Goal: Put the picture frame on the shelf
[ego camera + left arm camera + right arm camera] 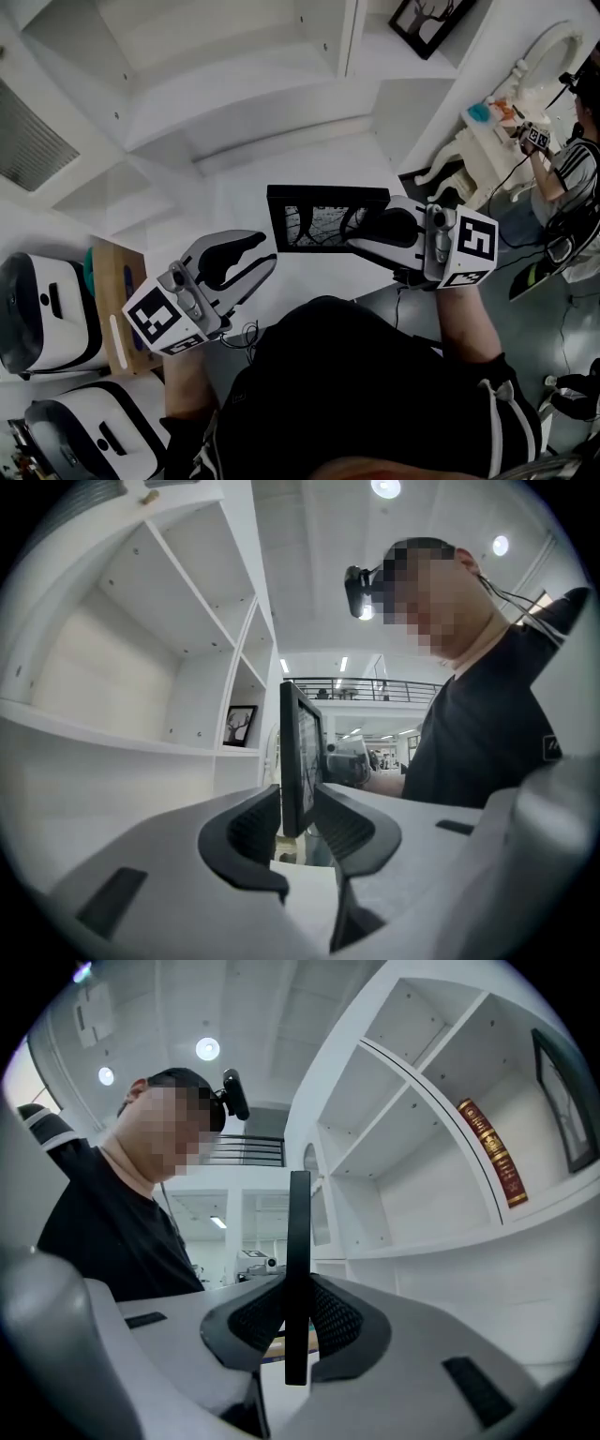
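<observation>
Right gripper (364, 228) is clamped on the right end of the picture frame (319, 223). The frame is held upright, long axis level, just before the shelf (234, 103). Left gripper (265, 255) stands open astride the left edge, pads not pressing. The 2 grippers face each other along the frame.

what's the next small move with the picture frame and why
Probably carry the picture frame toward the white shelf with the right gripper alone: its jaws are clamped on one edge of the frame, while the left gripper is open at the other edge, not pressing it.
</observation>
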